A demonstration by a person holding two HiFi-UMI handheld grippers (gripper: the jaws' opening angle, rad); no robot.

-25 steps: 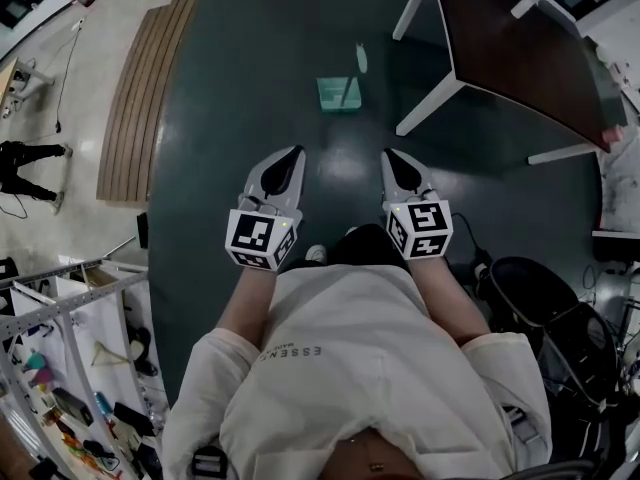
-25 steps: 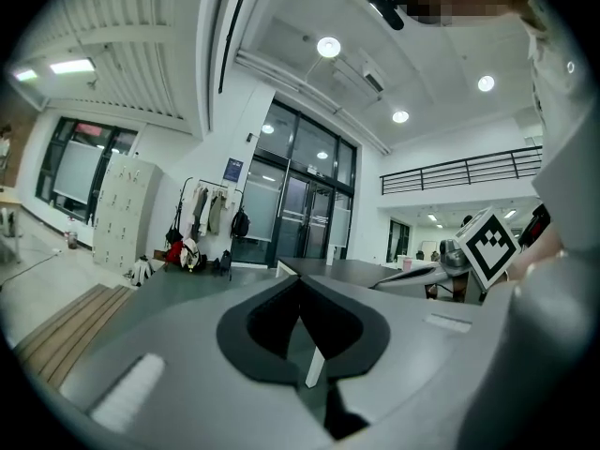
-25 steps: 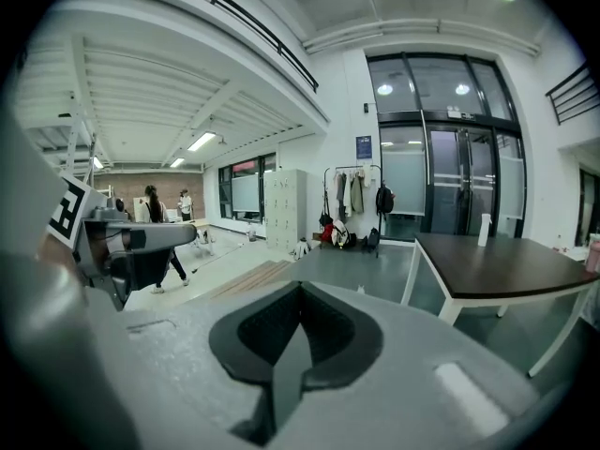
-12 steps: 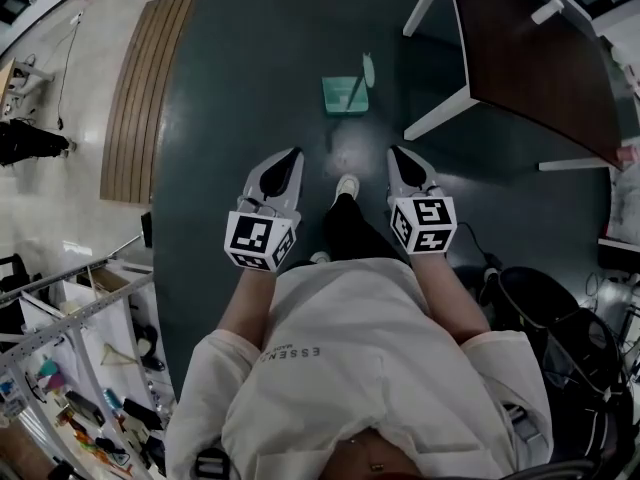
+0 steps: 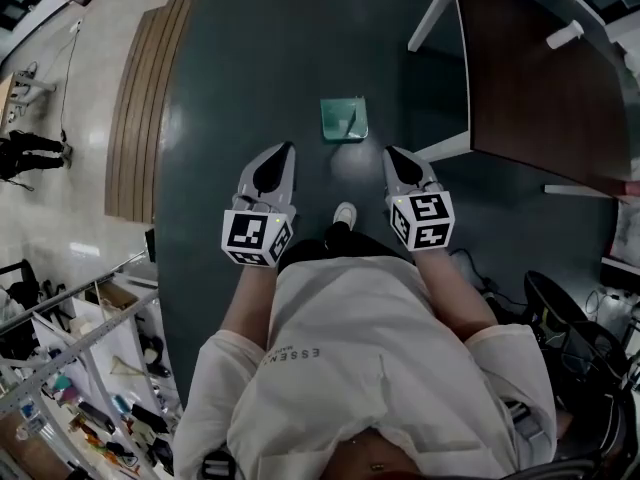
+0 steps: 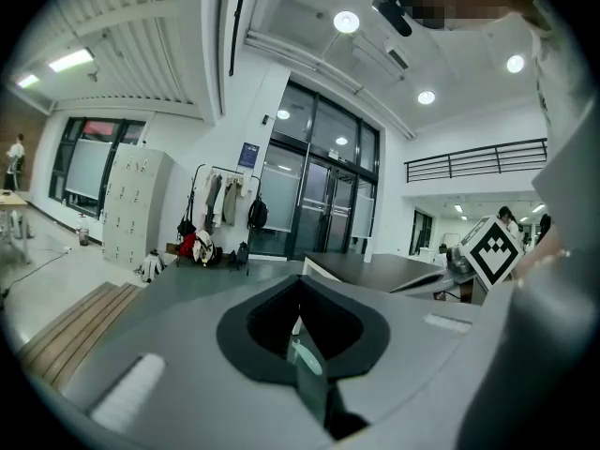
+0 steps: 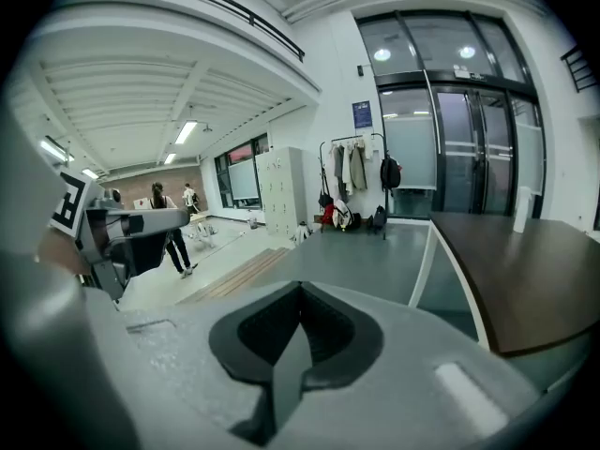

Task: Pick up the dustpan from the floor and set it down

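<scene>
The dustpan (image 5: 343, 120), a pale green one, lies flat on the dark grey floor (image 5: 250, 58), out ahead of the person and untouched. It sits farther away than both grippers, roughly on the line between them and a little closer to the right one. Just to its right stands a white leg of the table (image 5: 530, 78), whose dark brown top fills the far right of the head view.

The left gripper (image 5: 288, 148) is held out in front of the person's white shirt (image 5: 350, 368), its marker cube close to the body. Its jaws are pressed together to a point, with nothing clamped between them. The right gripper (image 5: 391, 152) is held level with it on the other side, apart from it, and its jaws are likewise closed together and empty. Both point toward the far floor where the dustpan rests, and neither reaches it.

Between the two grippers, near the person, one light shoe (image 5: 345, 212) shows on the floor. A strip of wooden slats (image 5: 140, 98) runs along the left edge of the dark floor. A shelving rack (image 5: 70, 368) with small coloured items stands at the near left.
</scene>
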